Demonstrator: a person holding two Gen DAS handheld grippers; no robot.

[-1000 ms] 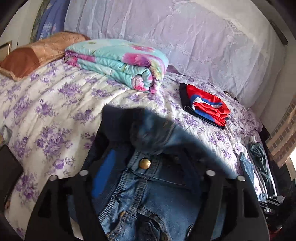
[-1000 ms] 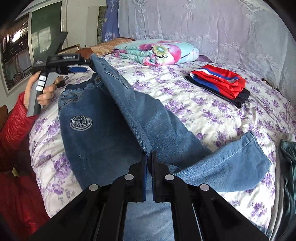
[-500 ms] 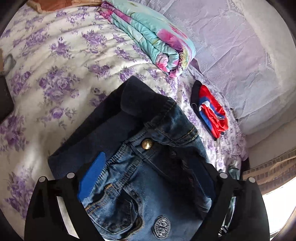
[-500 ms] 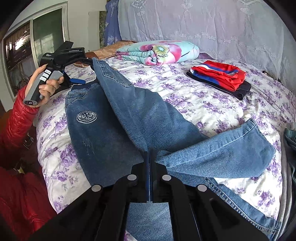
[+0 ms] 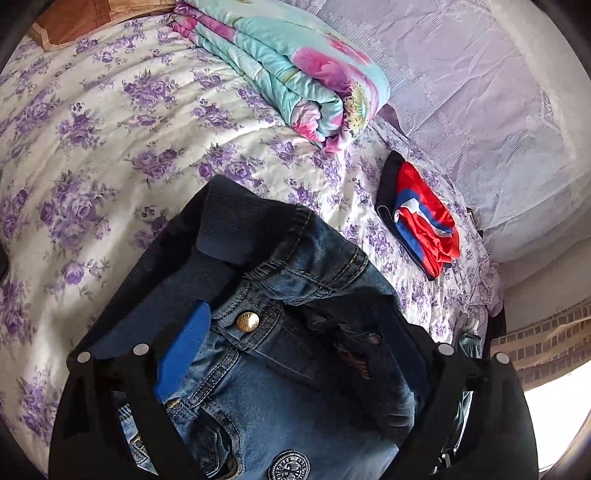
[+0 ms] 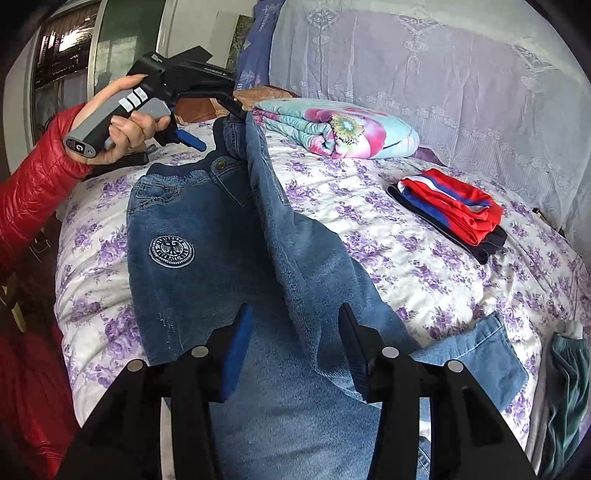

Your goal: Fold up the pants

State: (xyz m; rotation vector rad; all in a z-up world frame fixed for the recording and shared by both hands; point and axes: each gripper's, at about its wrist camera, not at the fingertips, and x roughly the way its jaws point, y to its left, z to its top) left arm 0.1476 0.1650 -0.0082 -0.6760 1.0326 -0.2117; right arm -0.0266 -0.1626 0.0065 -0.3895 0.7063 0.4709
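Blue denim jeans [image 6: 229, 266] with a round white badge lie on the flowered bedspread [image 6: 424, 258]. One leg is folded over the other along a raised ridge. My left gripper [image 5: 295, 354] has the waistband with its brass button [image 5: 247, 321] bunched between its wide-apart fingers; in the right wrist view it [image 6: 236, 110] holds the waistband edge up off the bed. My right gripper [image 6: 295, 343] is open above the thigh area, its fingers either side of the ridge and gripping nothing. The leg cuff [image 6: 491, 354] lies to the right.
A folded floral quilt [image 6: 340, 129] and a folded red, white and blue garment [image 6: 450, 203] lie farther back on the bed. A lace-covered headboard [image 6: 424, 74] stands behind. Green-grey clothing [image 6: 565, 387] lies at the right edge. A brown pillow [image 5: 92, 18] sits at the back left.
My right gripper was shut on the fold of the jeans leg and has opened, letting it go. My left gripper has lifted and tilted with the waistband.
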